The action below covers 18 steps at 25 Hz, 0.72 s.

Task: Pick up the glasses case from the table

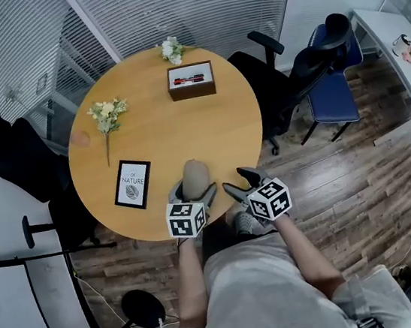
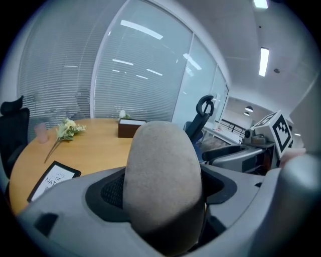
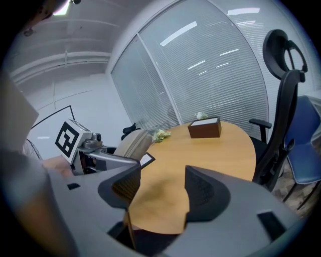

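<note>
A beige, rounded glasses case (image 1: 195, 179) is held at the near edge of the round wooden table (image 1: 209, 132). My left gripper (image 1: 192, 196) is shut on it; in the left gripper view the case (image 2: 163, 183) fills the space between both jaws and stands upright. From the right gripper view the case (image 3: 132, 143) shows at the left, gripped by the other tool. My right gripper (image 1: 237, 182) hovers just right of the case over the table edge, open with nothing between its pads (image 3: 205, 193).
On the table lie a framed card (image 1: 133, 183), a flower sprig (image 1: 107, 117), a brown box (image 1: 191, 80) with pens and white flowers (image 1: 170, 49) at the far edge. Black office chairs (image 1: 285, 80) and a blue chair (image 1: 335, 88) stand to the right.
</note>
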Each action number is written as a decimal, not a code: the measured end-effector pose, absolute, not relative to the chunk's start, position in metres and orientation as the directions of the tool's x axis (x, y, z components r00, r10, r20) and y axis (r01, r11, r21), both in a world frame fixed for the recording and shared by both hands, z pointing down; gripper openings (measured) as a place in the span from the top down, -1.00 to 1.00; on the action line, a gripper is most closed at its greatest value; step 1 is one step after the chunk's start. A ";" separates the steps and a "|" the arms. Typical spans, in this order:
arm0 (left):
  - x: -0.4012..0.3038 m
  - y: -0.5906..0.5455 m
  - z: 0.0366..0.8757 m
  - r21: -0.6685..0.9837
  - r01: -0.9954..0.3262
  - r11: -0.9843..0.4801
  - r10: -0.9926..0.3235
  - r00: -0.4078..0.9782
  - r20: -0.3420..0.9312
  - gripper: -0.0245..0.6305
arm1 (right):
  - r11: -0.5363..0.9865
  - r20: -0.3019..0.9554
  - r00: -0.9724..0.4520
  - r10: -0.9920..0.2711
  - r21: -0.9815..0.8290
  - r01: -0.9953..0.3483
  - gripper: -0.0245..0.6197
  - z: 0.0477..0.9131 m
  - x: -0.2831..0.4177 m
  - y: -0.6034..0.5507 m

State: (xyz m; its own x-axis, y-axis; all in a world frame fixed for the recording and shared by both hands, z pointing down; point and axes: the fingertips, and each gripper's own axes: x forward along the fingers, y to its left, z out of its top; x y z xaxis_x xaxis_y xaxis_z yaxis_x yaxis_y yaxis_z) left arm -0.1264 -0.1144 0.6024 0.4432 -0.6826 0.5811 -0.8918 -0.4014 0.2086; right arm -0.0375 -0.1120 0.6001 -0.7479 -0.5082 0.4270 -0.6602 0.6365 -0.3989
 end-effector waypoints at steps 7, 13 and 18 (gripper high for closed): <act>-0.135 -0.104 0.588 0.224 -0.909 -0.351 -0.744 0.416 0.523 -0.22 | 0.638 0.389 -0.763 -0.516 -0.421 -0.645 0.08 0.593 -0.035 -0.107; -0.131 -0.094 0.578 0.261 -0.904 -0.339 -0.774 0.426 0.468 -0.22 | 0.638 0.383 -0.765 -0.518 -0.423 -0.643 0.09 0.594 -0.028 -0.101; -0.132 -0.089 0.580 0.273 -0.902 -0.333 -0.775 0.427 0.465 -0.22 | 0.641 0.380 -0.766 -0.518 -0.420 -0.642 0.09 0.594 -0.027 -0.100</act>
